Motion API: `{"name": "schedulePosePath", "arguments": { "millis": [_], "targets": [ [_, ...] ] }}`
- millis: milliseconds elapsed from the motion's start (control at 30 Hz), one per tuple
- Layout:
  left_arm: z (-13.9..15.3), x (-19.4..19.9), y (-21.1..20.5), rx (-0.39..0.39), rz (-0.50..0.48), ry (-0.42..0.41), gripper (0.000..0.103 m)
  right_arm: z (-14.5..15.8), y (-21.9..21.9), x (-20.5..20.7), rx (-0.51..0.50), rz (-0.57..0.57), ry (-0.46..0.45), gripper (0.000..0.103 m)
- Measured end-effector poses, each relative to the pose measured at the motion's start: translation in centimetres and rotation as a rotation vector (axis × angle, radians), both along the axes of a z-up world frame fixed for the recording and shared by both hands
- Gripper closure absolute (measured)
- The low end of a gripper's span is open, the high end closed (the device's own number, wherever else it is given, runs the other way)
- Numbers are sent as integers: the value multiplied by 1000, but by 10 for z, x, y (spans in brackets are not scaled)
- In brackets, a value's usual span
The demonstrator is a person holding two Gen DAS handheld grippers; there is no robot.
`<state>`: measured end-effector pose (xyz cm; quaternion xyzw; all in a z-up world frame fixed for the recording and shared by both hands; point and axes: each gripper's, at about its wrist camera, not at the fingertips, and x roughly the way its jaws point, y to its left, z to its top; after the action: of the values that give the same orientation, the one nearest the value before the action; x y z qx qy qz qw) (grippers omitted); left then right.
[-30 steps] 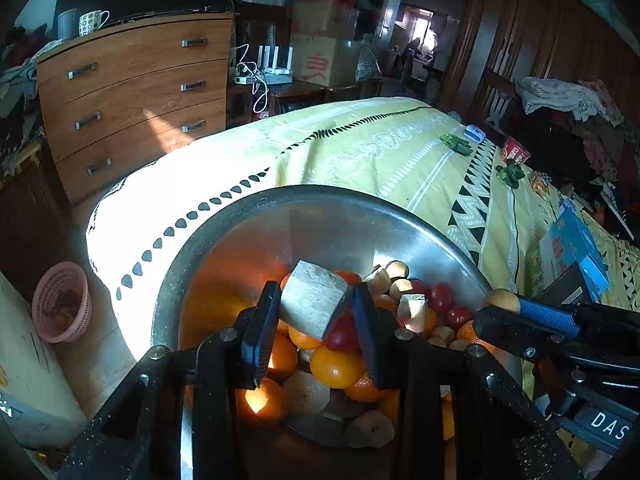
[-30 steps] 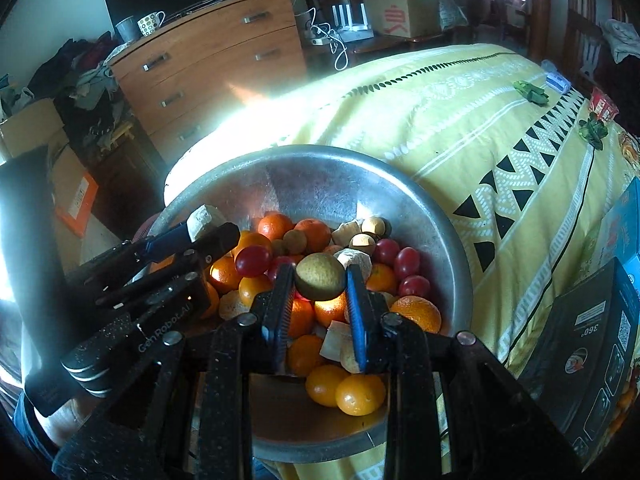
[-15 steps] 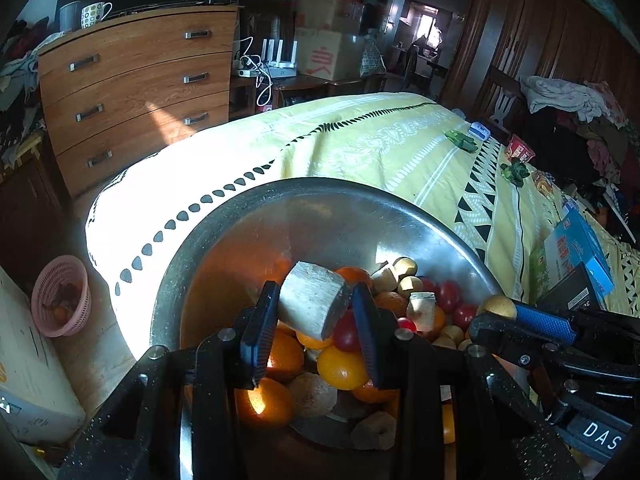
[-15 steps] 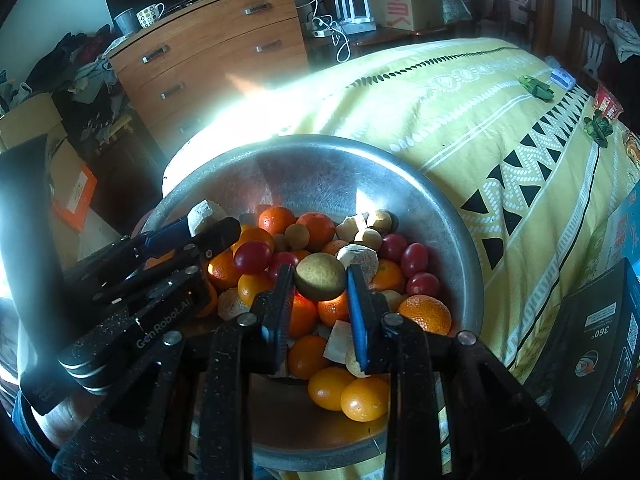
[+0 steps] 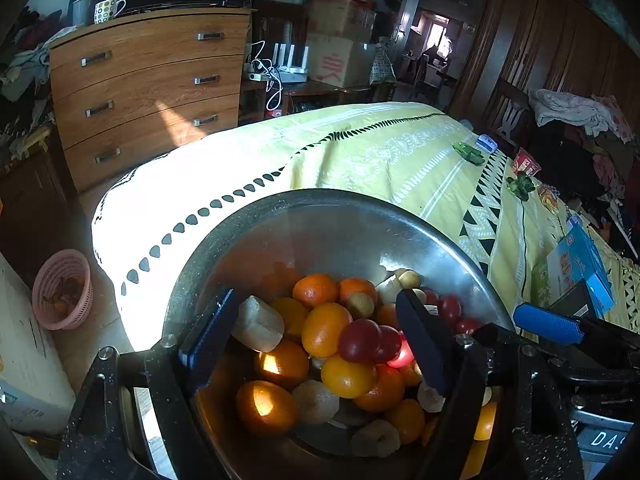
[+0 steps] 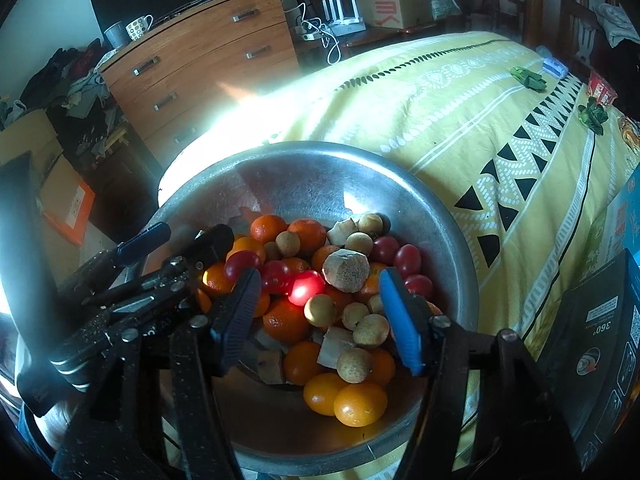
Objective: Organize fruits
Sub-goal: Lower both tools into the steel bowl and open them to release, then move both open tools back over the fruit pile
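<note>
Both the left hand-held gripper (image 5: 316, 340) and the right hand-held gripper (image 6: 320, 308) hang spread wide, gripping nothing, over the metal bowl (image 6: 320, 176). The fruit (image 6: 304, 236) lies heaped inside that bowl, which rests on the yellow bed (image 6: 460, 100).

Hard sunlight blows out the bedspread (image 5: 168, 200) beside the metal bowl (image 5: 340, 220) — room behind dim, fisheye edges bent, dark.

We see orange tangerines (image 6: 285, 323), red tomatoes (image 5: 359, 340) and tan longans (image 6: 354, 364) in a silver bowl (image 6: 320, 176) between our claws — beyond it, a yellow bedspread (image 6: 460, 104) patterned with black triangles.
</note>
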<state>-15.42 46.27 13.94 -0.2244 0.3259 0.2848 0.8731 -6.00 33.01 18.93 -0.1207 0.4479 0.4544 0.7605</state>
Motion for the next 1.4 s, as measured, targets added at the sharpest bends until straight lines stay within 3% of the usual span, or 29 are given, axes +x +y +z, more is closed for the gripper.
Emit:
{"name": "schedulePosePath", "arguments": {
  "millis": [200,867,1133,1267,1400],
  "targets": [
    [1,-2,2,-1,17,0,14,4,-3,-1,6,1,-11,34],
    [9,-9,-3,5,53,-8,13,22,-23,-9,39,4,-56,33],
    [52,-19,-36,115,69,-115,8,62,-82,-18,132,-87,-194,31],
    [81,-16,-68,182,37,-175,6,76,-121,-15,165,-166,-232,21],
    [103,-7,-106,241,-28,-217,2,83,-164,-9,175,-245,-253,19]
  ]
}}
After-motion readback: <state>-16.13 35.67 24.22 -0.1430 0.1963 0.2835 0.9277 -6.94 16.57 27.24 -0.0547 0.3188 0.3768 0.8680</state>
